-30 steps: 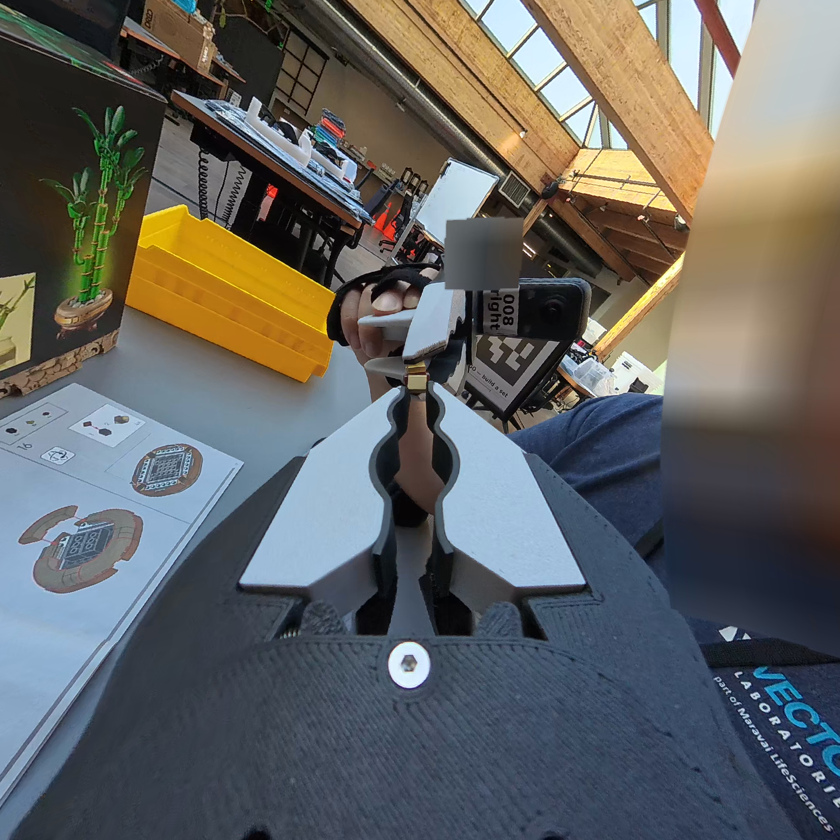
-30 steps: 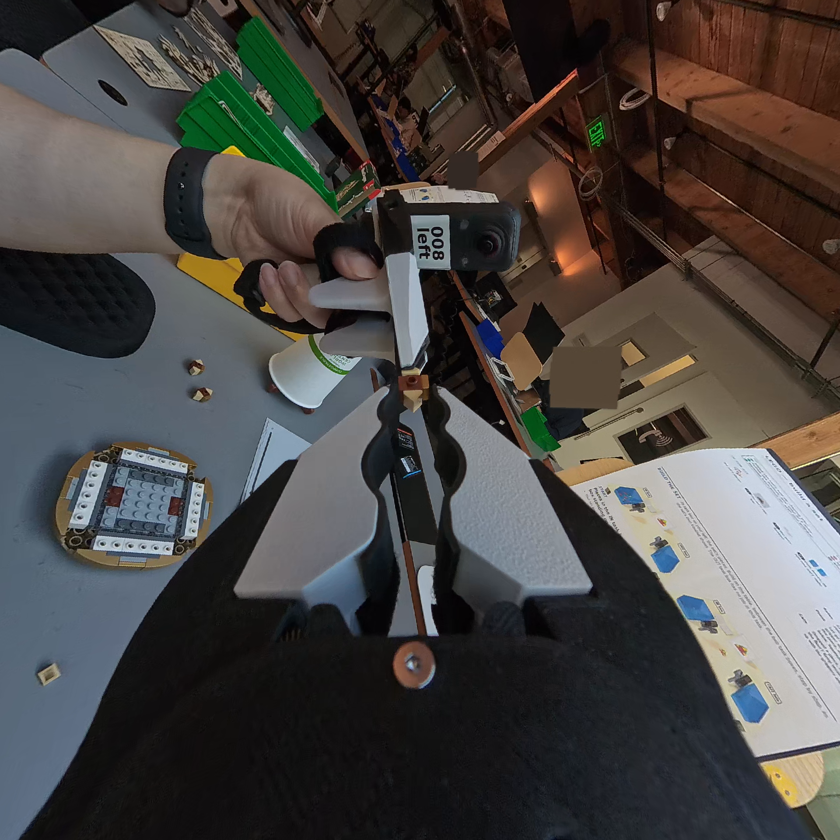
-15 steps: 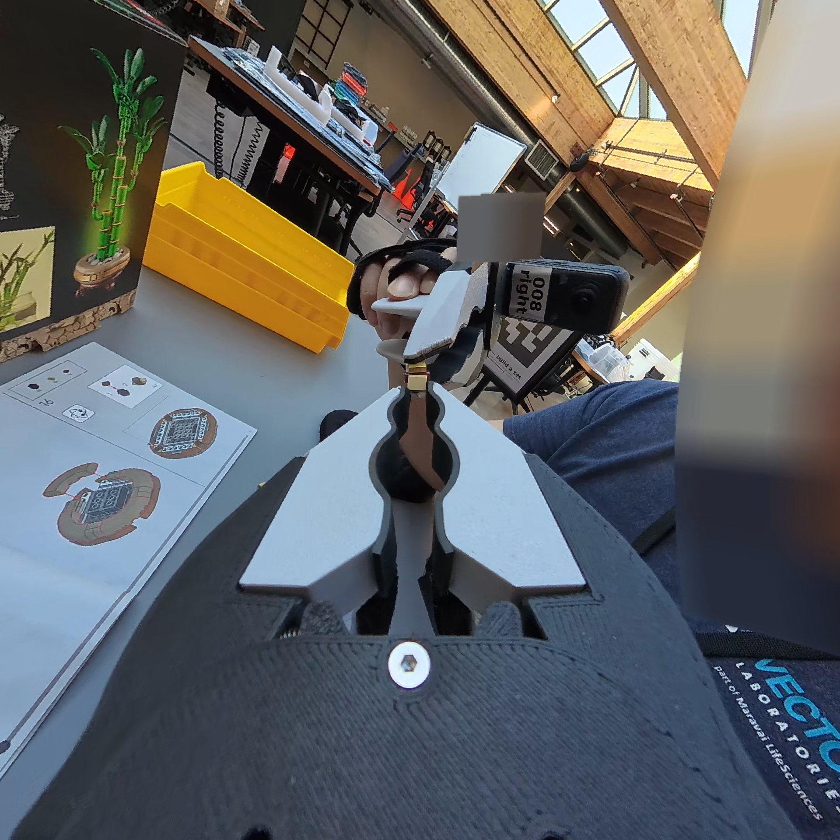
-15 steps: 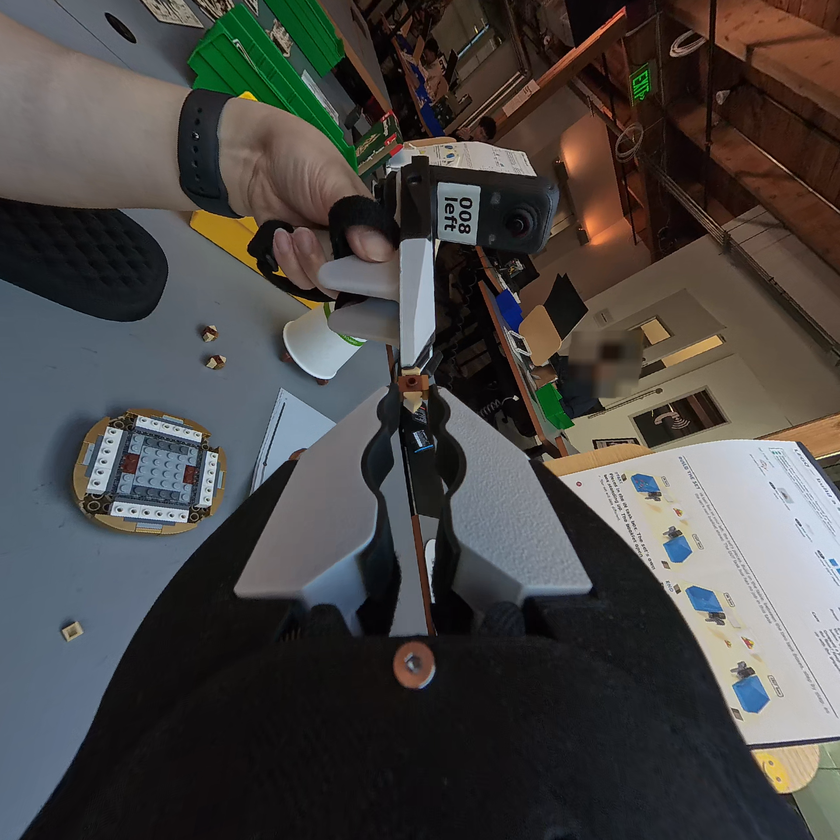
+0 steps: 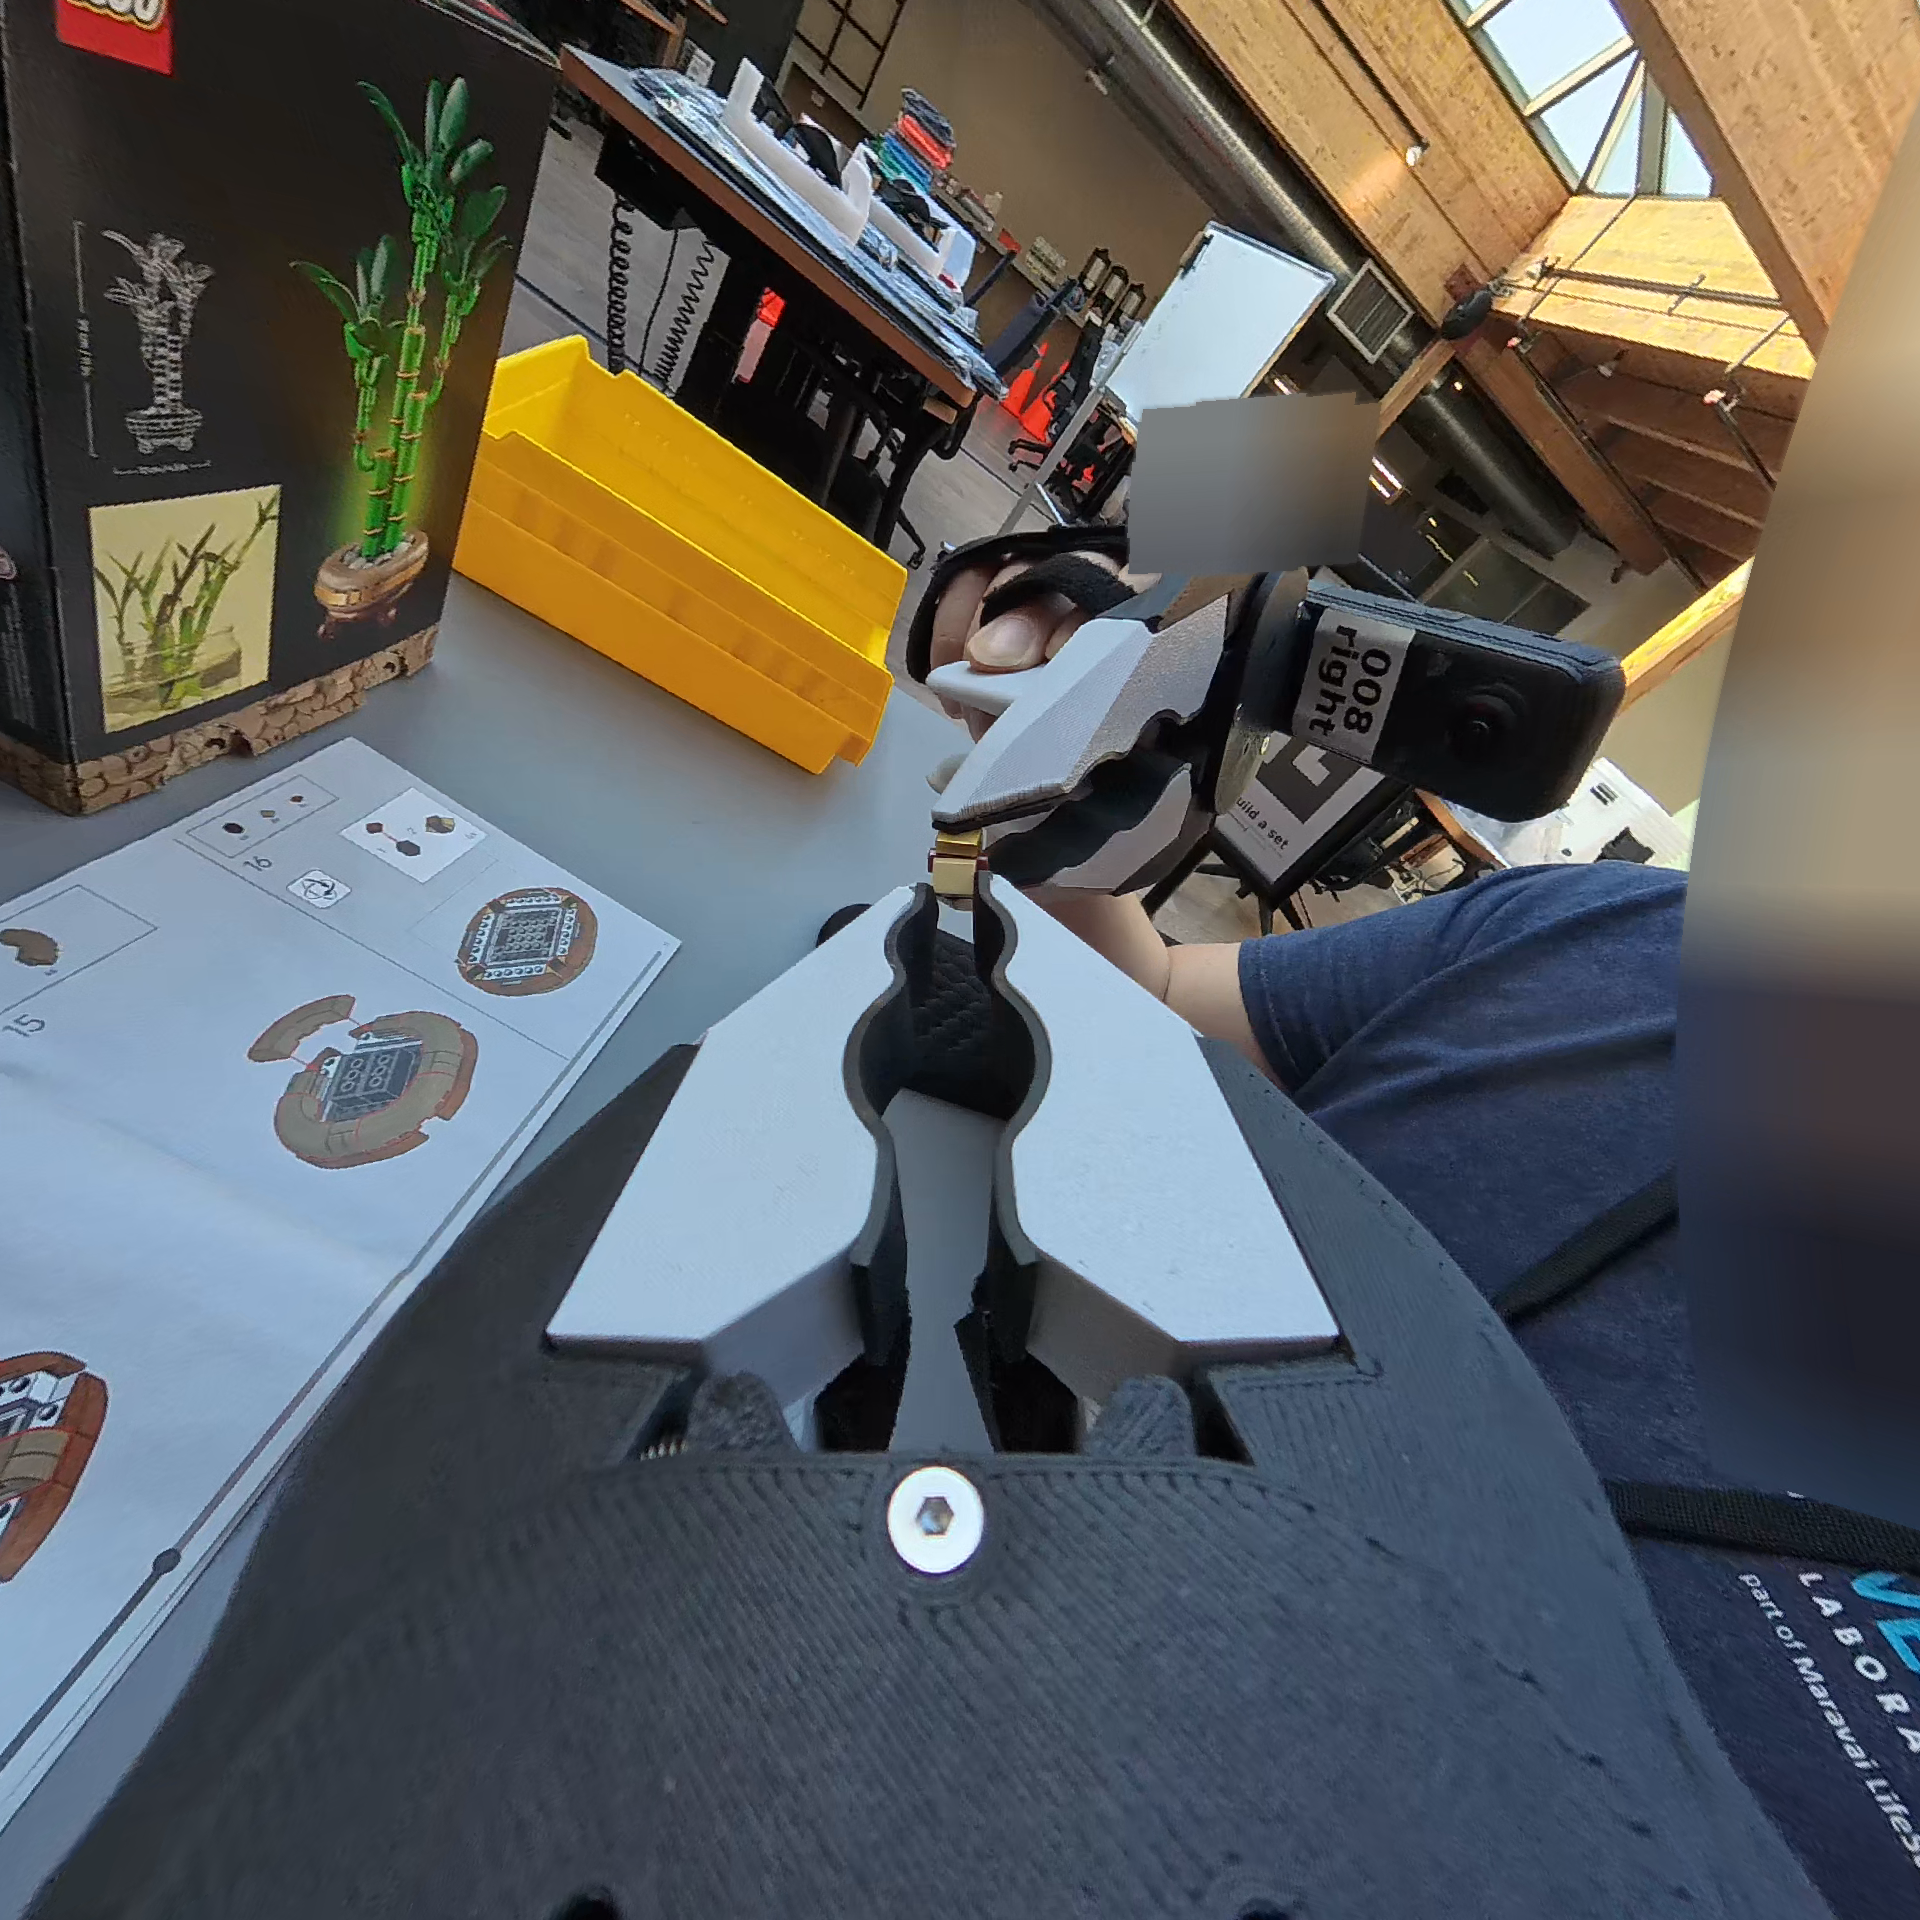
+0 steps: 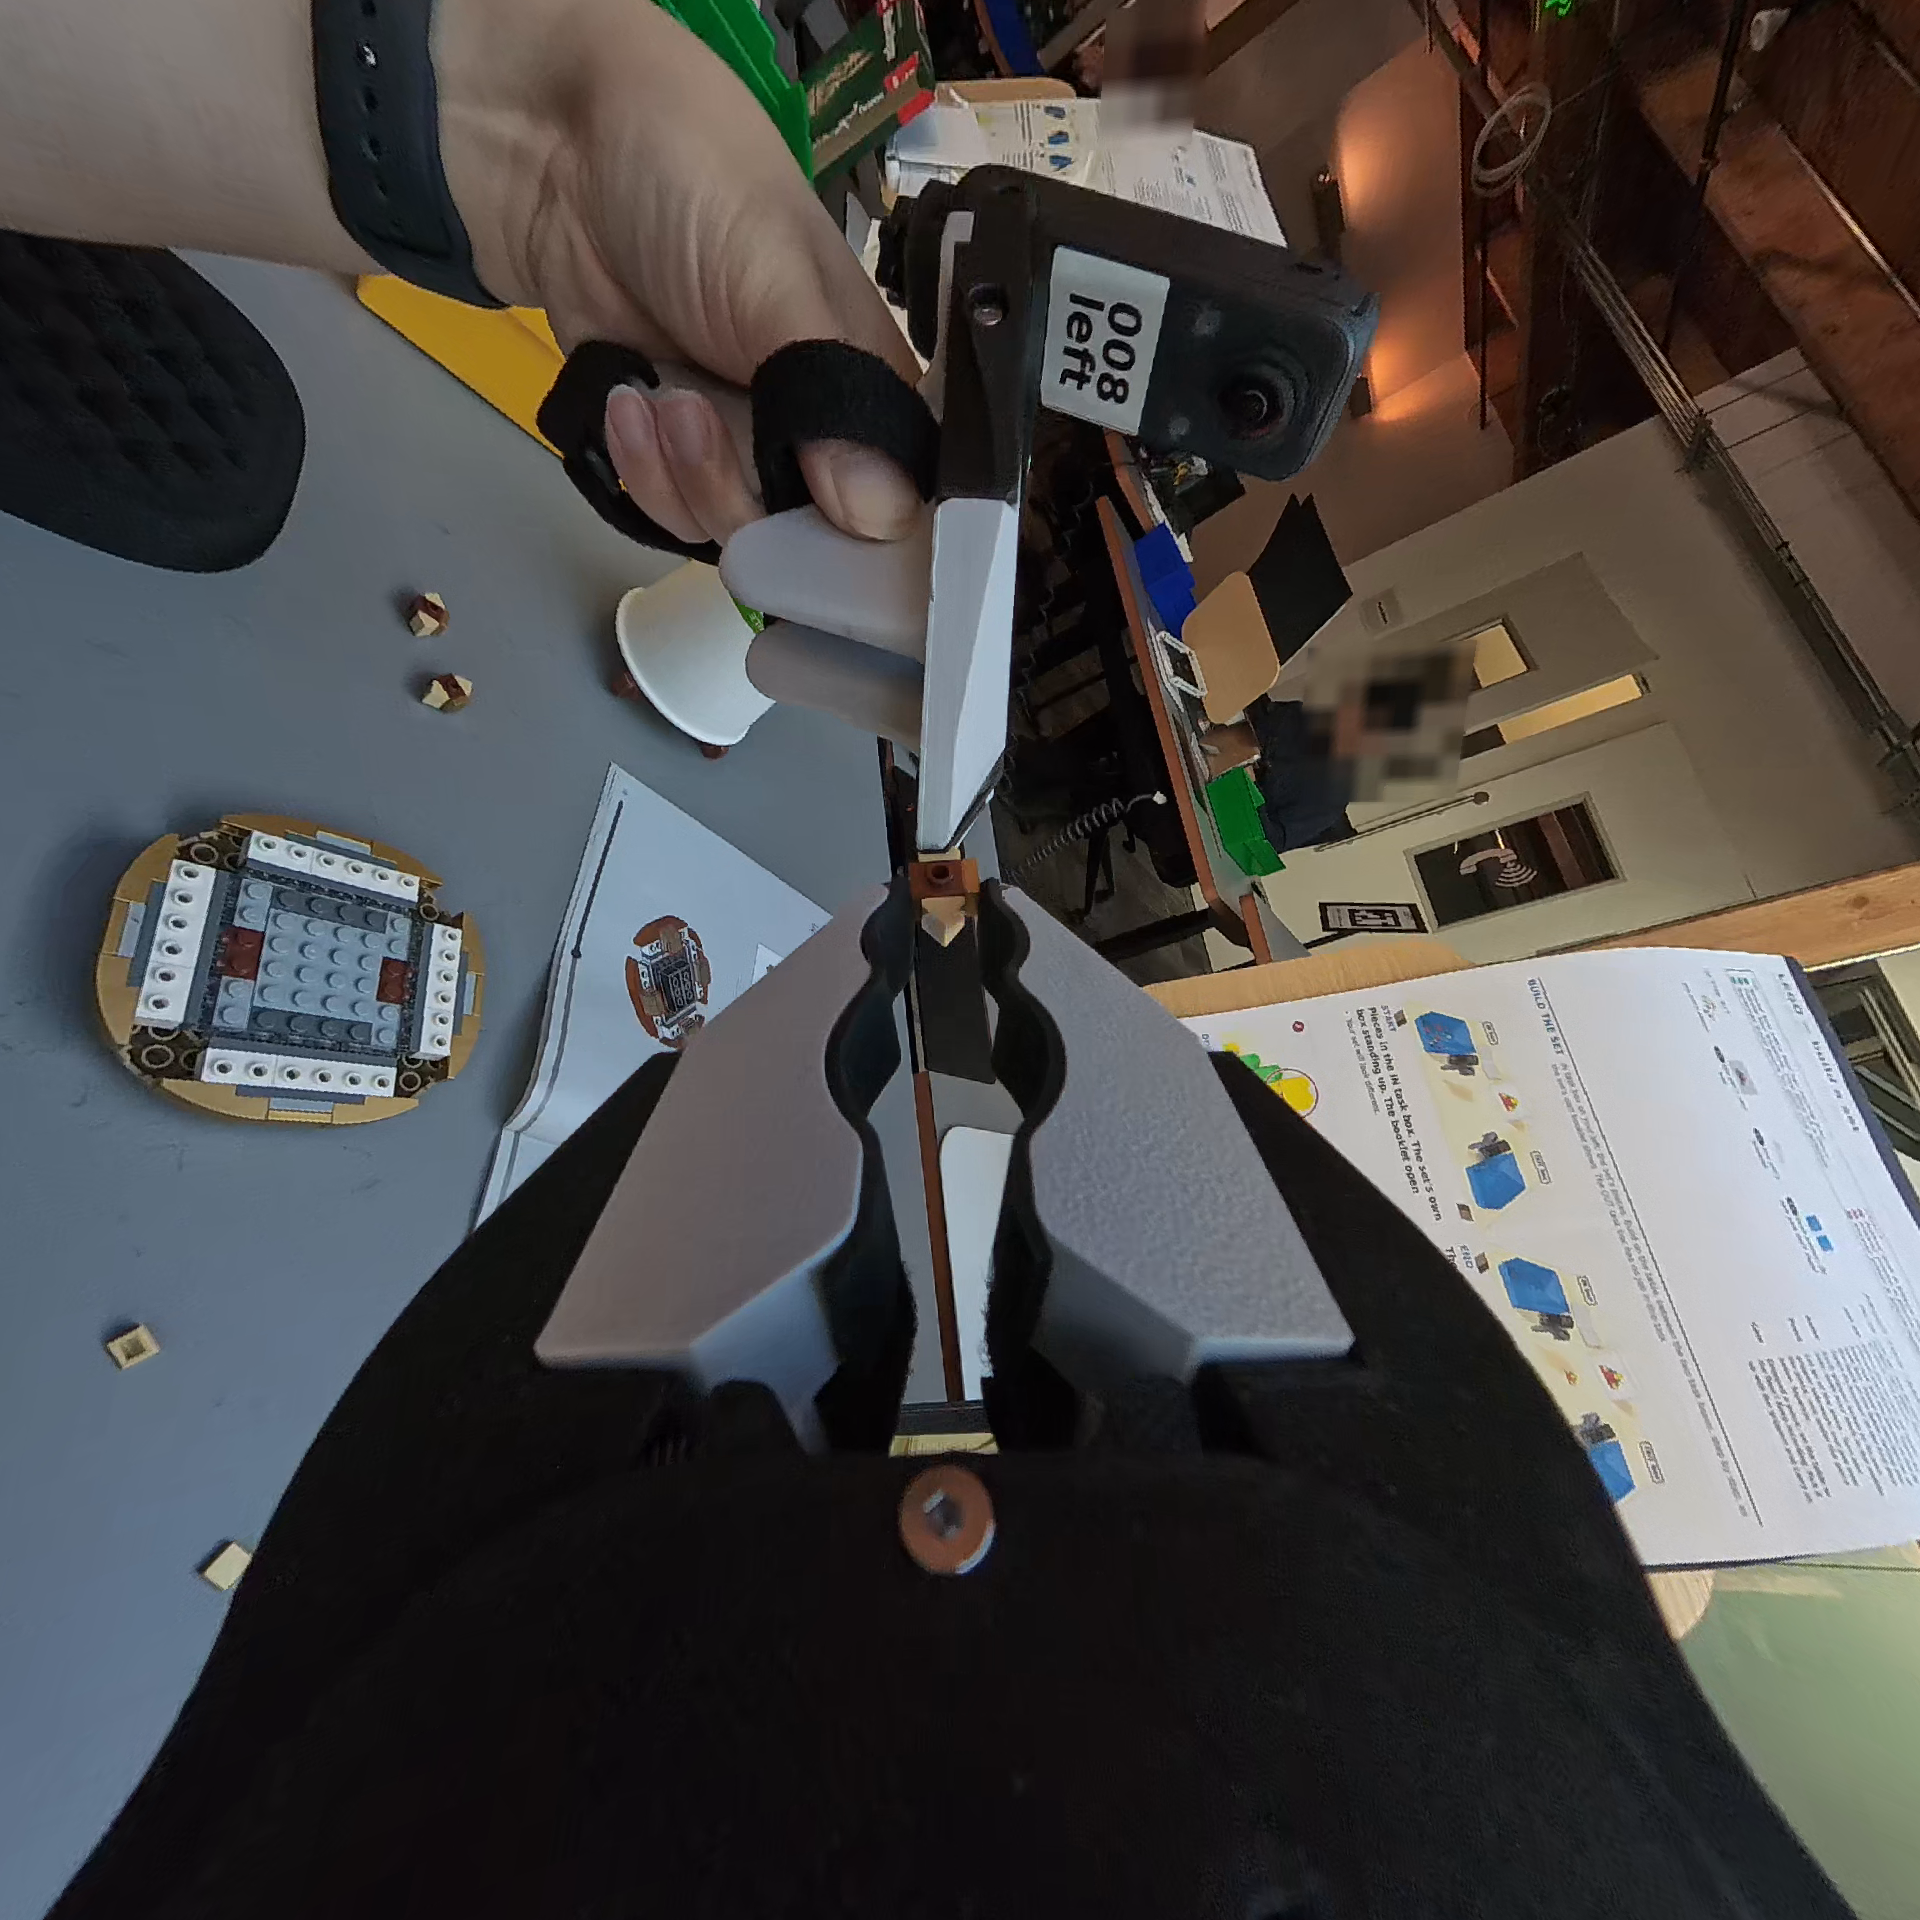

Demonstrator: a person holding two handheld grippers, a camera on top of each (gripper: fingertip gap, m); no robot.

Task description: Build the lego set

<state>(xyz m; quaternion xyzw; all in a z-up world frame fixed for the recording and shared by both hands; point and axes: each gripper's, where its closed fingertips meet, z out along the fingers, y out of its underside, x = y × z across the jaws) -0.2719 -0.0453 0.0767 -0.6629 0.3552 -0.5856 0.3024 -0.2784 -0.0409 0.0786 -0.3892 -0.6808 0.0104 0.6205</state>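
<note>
Grey tabletop carries a round tan lego base with white and grey bricks, lying flat toward the left edge in the right wrist view, with small tan loose pieces scattered near it and a white paper cup on its side beyond. An open instruction booklet lies before a black set box and yellow bins. Above the surface, the left gripper and right gripper meet tip to tip, each with jaws pinched nearly closed on a small brown-and-tan lego piece held between them.
</note>
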